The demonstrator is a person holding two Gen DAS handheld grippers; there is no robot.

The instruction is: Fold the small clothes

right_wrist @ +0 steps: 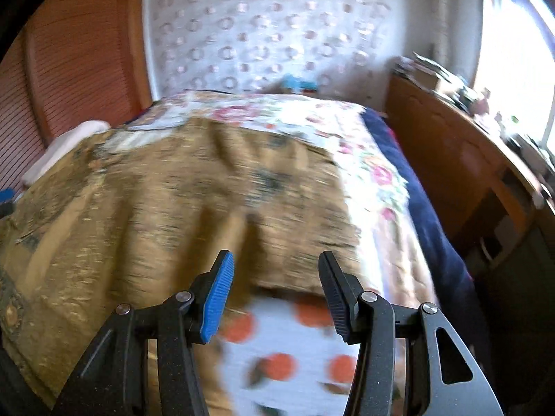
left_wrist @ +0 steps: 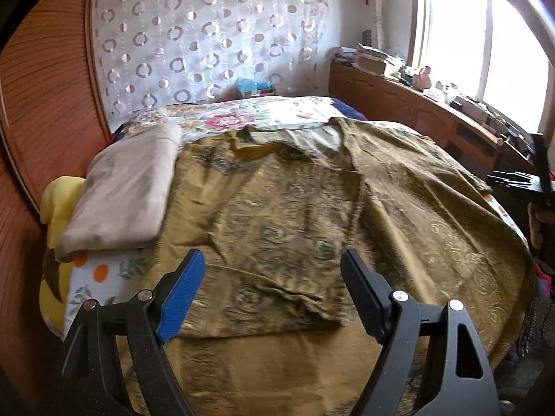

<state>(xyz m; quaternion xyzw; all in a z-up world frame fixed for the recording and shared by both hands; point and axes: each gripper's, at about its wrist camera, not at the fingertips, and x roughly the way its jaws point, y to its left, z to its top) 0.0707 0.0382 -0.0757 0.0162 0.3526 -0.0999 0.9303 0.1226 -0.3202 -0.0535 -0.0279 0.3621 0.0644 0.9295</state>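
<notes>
An olive-gold patterned garment (left_wrist: 284, 215) lies spread on the bed, its lower part folded over with an edge near the front. It also shows, blurred, in the right wrist view (right_wrist: 180, 187). My left gripper (left_wrist: 272, 291) is open and empty, hovering above the garment's folded front edge. My right gripper (right_wrist: 275, 291) is open and empty above the garment's right edge, over a white sheet with orange dots (right_wrist: 284, 346). The right gripper's black body shows at the far right of the left wrist view (left_wrist: 541, 173).
A folded beige cloth (left_wrist: 128, 190) lies at the bed's left on a yellow item (left_wrist: 59, 194). A floral bedspread (left_wrist: 242, 114) covers the far end. A wooden wardrobe (left_wrist: 41, 104) stands left; a cluttered wooden sideboard (left_wrist: 433, 111) runs under the window on the right.
</notes>
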